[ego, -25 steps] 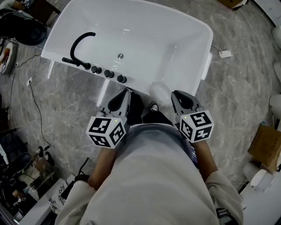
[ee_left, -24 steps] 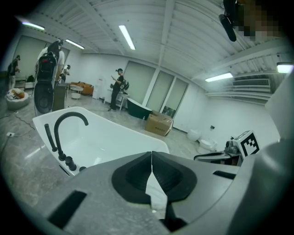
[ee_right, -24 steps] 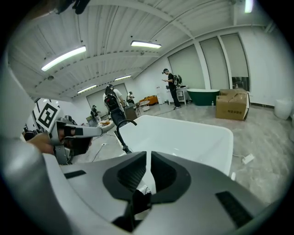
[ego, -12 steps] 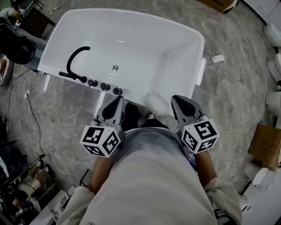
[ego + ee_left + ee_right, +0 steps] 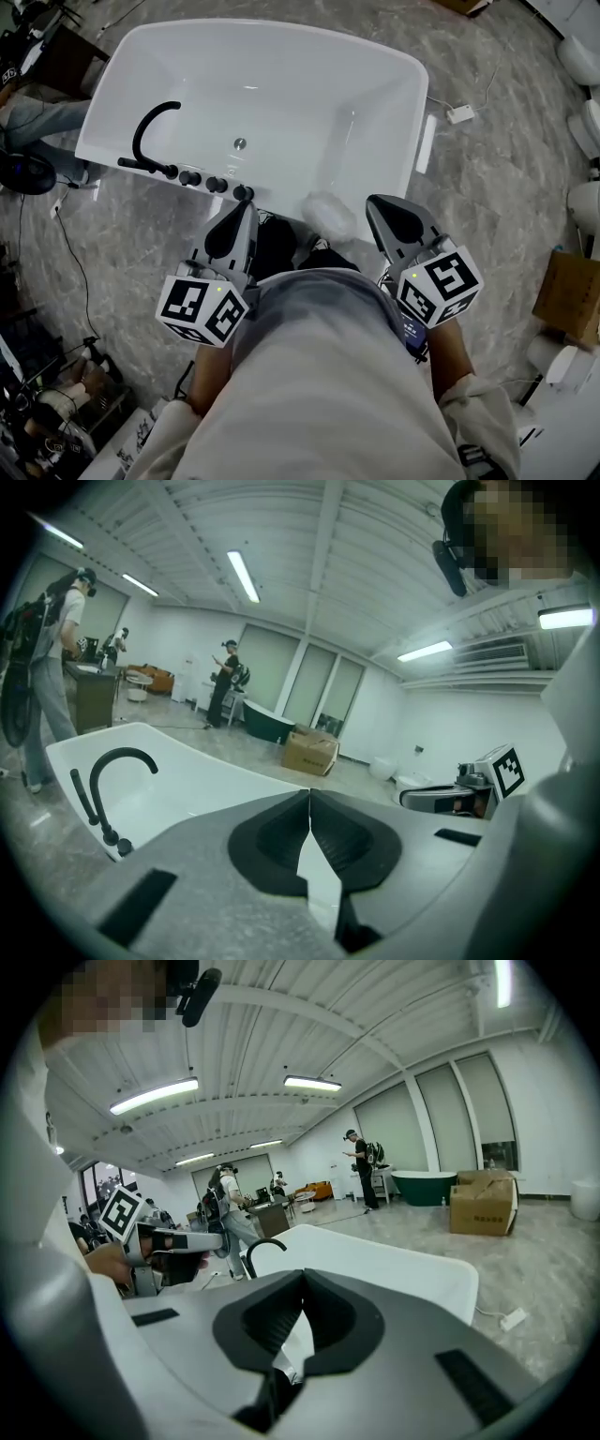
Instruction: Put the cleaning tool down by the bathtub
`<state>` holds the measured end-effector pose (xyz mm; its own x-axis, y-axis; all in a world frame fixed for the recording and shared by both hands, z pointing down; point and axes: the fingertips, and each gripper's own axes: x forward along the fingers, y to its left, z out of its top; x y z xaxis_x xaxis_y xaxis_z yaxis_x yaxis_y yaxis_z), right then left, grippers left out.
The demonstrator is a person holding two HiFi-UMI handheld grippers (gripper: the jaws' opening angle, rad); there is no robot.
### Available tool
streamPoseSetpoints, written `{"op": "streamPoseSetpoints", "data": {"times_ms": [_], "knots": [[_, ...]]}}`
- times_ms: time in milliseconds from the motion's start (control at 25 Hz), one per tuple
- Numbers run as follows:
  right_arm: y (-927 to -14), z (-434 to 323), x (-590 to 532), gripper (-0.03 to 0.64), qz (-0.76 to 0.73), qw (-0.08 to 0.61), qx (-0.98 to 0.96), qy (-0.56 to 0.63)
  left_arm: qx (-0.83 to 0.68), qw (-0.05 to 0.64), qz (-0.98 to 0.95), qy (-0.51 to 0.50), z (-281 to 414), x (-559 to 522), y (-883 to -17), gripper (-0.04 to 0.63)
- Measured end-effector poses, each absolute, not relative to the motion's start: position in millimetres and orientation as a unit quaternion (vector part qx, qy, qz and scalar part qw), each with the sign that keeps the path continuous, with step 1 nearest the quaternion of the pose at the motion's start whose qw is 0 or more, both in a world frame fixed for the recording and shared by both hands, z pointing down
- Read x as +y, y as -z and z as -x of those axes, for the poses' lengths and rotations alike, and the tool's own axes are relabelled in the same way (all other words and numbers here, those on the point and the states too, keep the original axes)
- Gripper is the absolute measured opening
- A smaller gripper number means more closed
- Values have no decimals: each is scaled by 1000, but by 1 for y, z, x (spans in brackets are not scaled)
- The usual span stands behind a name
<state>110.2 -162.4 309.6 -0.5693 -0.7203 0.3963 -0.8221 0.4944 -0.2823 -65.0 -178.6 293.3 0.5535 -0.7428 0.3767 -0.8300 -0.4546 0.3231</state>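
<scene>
The only markings I can see are the black-and-white square patterns on the marker cubes [image 5: 202, 309], which carry no words. The print on the cardboard box [image 5: 483, 1204] across the room is too small to read. The cleaning pad [image 5: 328, 214] is a pale, fluffy white lump, low in the middle of the head view. It sits right at the near edge of the bathtub [image 5: 319, 84], just above the person's shoes. It lies apart from both tools, and I cannot tell whether it is on the rim or on the floor beside it. The left tool [image 5: 309, 799] has its jaws together at the tips with nothing between them. The right tool [image 5: 302, 1281] has just been closing and now also has its jaws together on nothing. The tub is white and fills the upper half of the head view. A black curved faucet [image 5: 139, 141] and a row of black knobs [image 5: 216, 185] stand along its near left rim. The grey marbled floor [image 5: 506, 187] to the right of the tub is mostly open, crossed by a thin cord ending in a white adapter [image 5: 459, 113]. A black cable [image 5: 75, 244] trails over the floor on the left, and clutter crowds the lower left corner. White bathroom fixtures line the right edge of the frame.
</scene>
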Motion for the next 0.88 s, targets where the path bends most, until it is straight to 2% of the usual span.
{"op": "streamPoseSetpoints", "data": {"times_ms": [120, 880], "knots": [[-309, -115, -161, 11, -447, 98, -858, -233, -464, 239, -848, -90, 59, -176, -293, 9], [-326, -123, -151, 11, -450, 109, -846, -264, -489, 255, -826, -116, 52, -173, -307, 9]]}}
